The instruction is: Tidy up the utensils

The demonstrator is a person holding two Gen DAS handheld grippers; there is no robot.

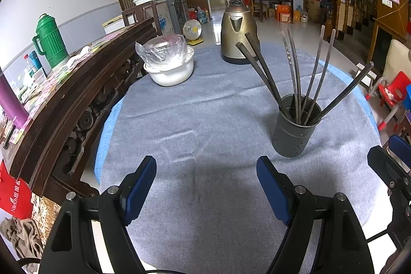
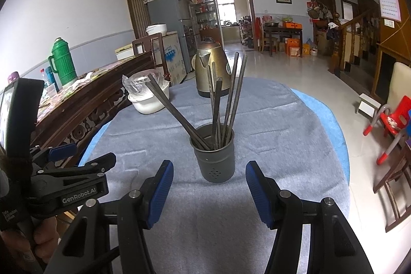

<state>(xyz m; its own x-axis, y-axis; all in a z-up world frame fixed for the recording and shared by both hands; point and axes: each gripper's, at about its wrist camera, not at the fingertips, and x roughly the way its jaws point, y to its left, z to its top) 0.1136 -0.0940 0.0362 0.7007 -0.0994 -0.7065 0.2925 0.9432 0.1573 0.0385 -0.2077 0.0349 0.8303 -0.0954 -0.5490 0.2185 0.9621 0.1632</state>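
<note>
Item: grey holder (image 2: 214,156) of upright, fanned chopsticks (image 2: 232,91), centre frame just beyond your empty, parted right gripper (image 2: 209,190), the nearer one; your left gripper (image 1: 206,186), likewise open and empty, has it upper right.

The left gripper (image 1: 206,186) is held tilted downward, its blue-padded jaws spread wide with nothing between them. The right gripper (image 2: 209,193) is angled down likewise, jaws apart and empty, just beside it.
</note>
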